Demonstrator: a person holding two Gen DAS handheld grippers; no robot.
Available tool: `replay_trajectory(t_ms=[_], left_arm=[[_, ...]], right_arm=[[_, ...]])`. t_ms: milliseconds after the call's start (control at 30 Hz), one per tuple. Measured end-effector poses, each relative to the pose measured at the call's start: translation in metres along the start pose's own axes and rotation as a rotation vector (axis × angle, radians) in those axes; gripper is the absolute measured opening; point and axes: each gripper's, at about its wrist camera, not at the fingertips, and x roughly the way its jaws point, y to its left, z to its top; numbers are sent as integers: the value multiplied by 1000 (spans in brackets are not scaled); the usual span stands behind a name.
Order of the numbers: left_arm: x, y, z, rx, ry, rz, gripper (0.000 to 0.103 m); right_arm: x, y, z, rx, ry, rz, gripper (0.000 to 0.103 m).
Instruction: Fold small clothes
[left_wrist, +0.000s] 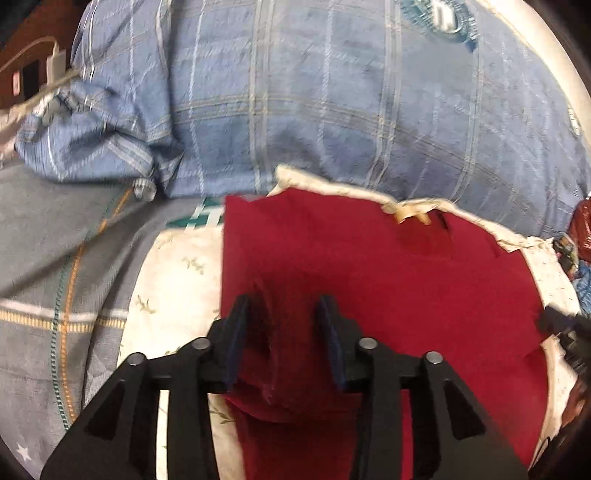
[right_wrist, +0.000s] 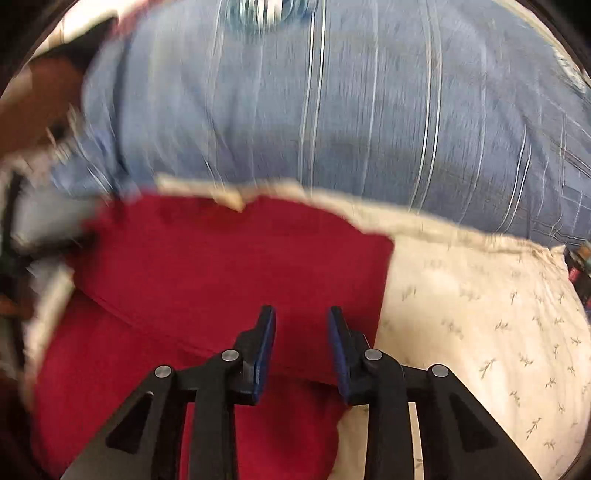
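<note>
Red garment (left_wrist: 369, 266) on floral pillow (right_wrist: 480, 314): soft, limp, light. Left tool (left_wrist: 282, 306) apart, straddling a raised fold; right tool (right_wrist: 302, 314) apart. Grip hem corners.

Garment (left_wrist: 388, 266) on pillow (left_wrist: 177, 280) — quilt (left_wrist: 332, 110) behind

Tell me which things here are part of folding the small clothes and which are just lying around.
Part of the job:
red garment
left gripper, open over a raised fold
right gripper, open
cream floral pillow it lies on

Lying about:
blue plaid bedding
grey checked sheet
white charger and cable
</note>
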Motion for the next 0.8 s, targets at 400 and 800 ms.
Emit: replay_trajectory(t_ms=[400,800], left_arm=[[6,13,-1,-21,-21,75,61],[7,7,-5,18,-47,121,66]], right_arm=[[28,-6,29,102,-28,1,41],[25,-25,19,213,-35,-49,43]])
